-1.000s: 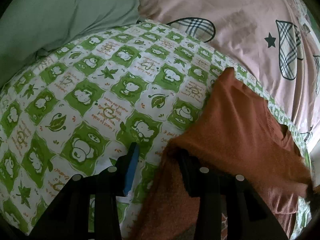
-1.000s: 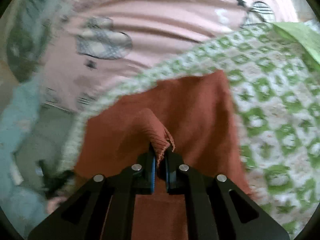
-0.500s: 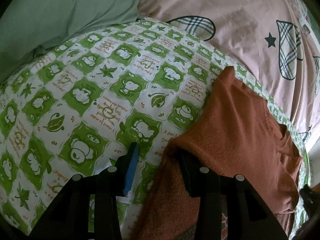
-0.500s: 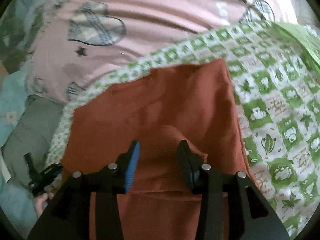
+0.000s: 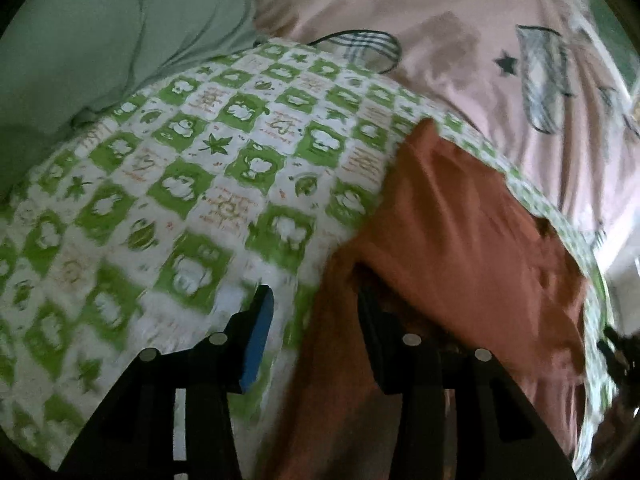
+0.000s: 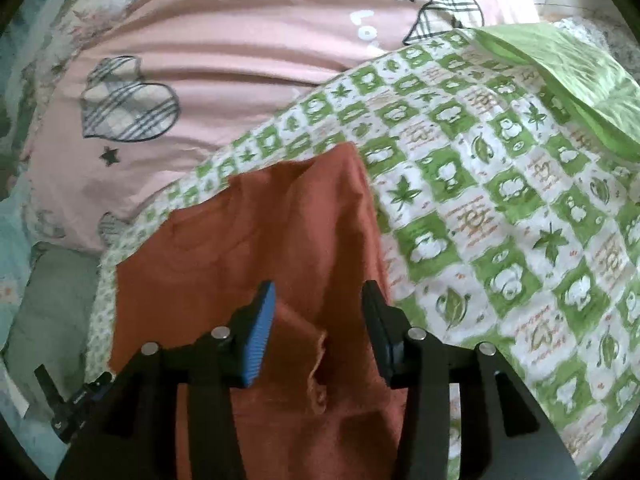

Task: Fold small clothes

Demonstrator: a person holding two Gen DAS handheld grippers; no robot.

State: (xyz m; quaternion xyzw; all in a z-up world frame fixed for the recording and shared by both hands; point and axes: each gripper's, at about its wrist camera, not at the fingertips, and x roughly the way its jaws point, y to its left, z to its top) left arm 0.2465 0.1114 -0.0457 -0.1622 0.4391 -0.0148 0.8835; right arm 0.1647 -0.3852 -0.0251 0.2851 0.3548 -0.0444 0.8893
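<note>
Folding looks partly done: we see the rust-red garment (image 6: 256,240) lying doubled on the green-checked blanket (image 6: 500,208), lower centre of the right view. Our right claw (image 6: 318,304) has just been opening; a flap lies between its jaws, unpinched. Our left claw (image 5: 314,312) also gapes, straddling the garment's edge at lower centre. Further folds likely remain.

Dim bed w/ green-checked quilt (image 5: 208,184), pink duvet (image 6: 248,60), green pillow (image 5: 120,20).
</note>
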